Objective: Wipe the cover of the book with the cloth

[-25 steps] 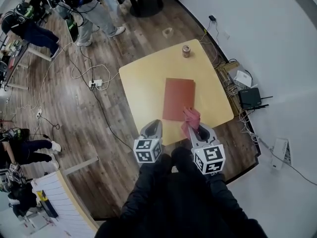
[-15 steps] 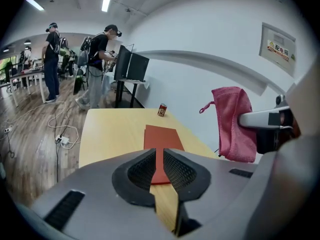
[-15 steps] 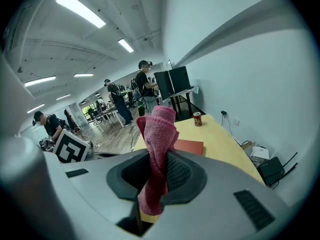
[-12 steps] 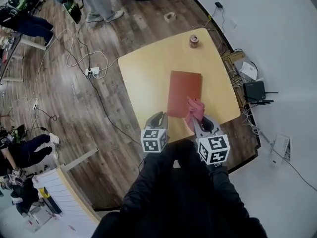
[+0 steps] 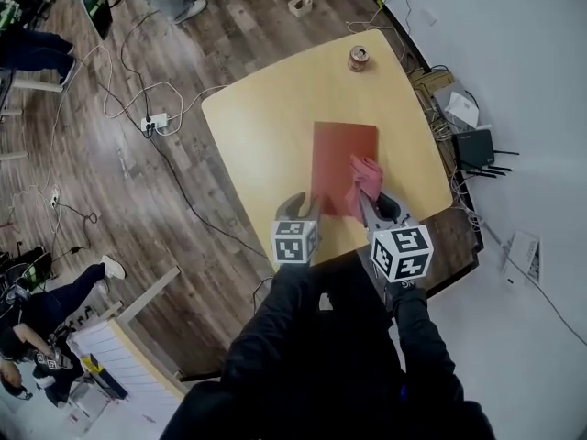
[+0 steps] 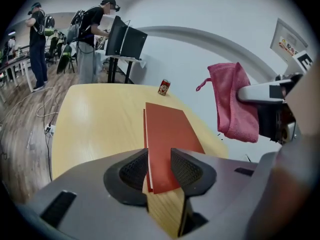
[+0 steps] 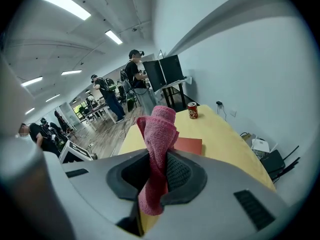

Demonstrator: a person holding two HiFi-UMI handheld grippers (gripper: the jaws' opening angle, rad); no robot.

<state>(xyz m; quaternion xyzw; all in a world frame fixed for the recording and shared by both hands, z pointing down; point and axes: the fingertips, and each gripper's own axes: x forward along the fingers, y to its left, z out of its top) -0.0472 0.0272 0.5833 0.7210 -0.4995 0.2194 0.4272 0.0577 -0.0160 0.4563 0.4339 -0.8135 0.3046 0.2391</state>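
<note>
Our right claw (image 5: 366, 202) is clamped on the cloth (image 5: 364, 178) for wiping, and our left claw (image 5: 300, 203) has jaws that just opened, framing the book (image 5: 343, 152) at its near edge without pinching it, probably to steady it.

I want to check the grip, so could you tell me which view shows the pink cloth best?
The right gripper view: the cloth fills the centre, pinched by the right gripper. The left gripper view shows it hanging side-on; the head view shows only a small pink patch near the book.
</note>
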